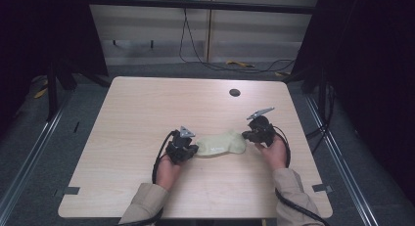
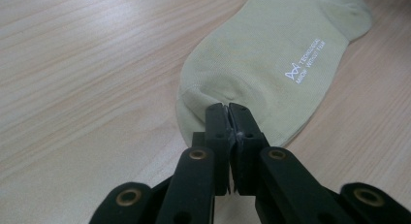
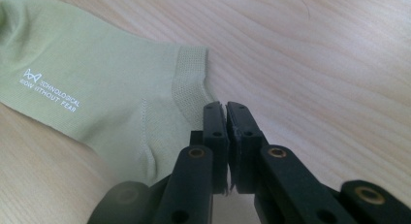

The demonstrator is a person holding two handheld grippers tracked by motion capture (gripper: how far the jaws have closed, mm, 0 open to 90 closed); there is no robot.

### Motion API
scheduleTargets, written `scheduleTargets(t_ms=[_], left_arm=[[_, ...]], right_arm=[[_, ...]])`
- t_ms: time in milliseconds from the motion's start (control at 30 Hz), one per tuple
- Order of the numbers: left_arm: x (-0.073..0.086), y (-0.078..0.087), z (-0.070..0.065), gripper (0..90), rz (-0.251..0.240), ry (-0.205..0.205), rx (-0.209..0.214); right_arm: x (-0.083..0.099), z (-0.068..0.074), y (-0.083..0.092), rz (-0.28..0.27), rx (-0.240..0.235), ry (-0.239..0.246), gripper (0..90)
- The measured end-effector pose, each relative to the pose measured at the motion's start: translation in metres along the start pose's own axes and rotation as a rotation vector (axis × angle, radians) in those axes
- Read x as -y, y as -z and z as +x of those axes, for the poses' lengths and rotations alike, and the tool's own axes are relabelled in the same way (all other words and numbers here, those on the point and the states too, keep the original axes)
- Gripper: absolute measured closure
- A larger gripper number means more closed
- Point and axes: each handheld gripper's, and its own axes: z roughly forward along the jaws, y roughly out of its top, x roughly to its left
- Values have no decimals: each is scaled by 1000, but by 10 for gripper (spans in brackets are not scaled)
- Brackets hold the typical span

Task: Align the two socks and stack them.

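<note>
Black fingers of our left gripper pinch the sock hem, lower centre of frame; the right gripper pinches the cuff edge. Sock lies flat mid-worktop. We should keep both grips tight and lift evenly.

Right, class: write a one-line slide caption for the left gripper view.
Left gripper, jaws shut, pinches the edge of a pale green sock lying on the wooden table.

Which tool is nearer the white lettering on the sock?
Left. The left tool pinches the sock at the end nearer the white lettering; the right tool is at the cuff end.
</note>
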Motion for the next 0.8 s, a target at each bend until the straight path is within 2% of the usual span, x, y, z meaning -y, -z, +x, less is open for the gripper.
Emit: scheduleTargets(t_ms=[67, 133, 267, 400, 433, 467, 500, 533, 567, 600, 633, 667, 700, 800], left_arm=[[1, -1, 1, 877, 3, 1, 0], [2, -1, 0, 877, -3, 12, 7], [2, -1, 0, 875, -3, 6, 7], [2, -1, 0, 875, 2, 5, 6], [2, 0, 1, 874, 4, 0, 4], [2, 0, 1, 874, 4, 0, 4], [3, 0, 1, 871, -1, 7, 2], [3, 0, 1, 866, -1, 7, 2], [3, 2, 3, 846, -3, 6, 1], [3, 2, 3, 803, -3, 6, 1], [2, 4, 4, 760, -13, 10, -12], [2, 7, 5, 760, -25, 21, -20], [0, 14, 9, 733, -51, 38, -36], [-2, 19, 13, 695, -64, 65, -43]], right_arm=[[-3, 0, -1, 0, 9, 12, 867], [-4, -1, -4, 9, 15, 9, 866], [-2, -2, -9, 27, 14, 2, 865], [2, 0, -12, 34, 37, 11, 798], [3, 1, -8, 8, 67, 1, 729], [3, 1, -8, 8, 67, 1, 729], [3, 2, -1, -35, 95, 1, 703], [3, 2, -1, -35, 95, 1, 703], [3, 7, 7, -81, 81, 22, 733], [3, 7, 7, -81, 81, 22, 733], [5, 16, 14, -106, 58, 48, 782], [5, 16, 14, -106, 58, 48, 782], [10, 26, 14, -104, 16, 78, 819], [17, 36, 10, -69, 0, 109, 846]])
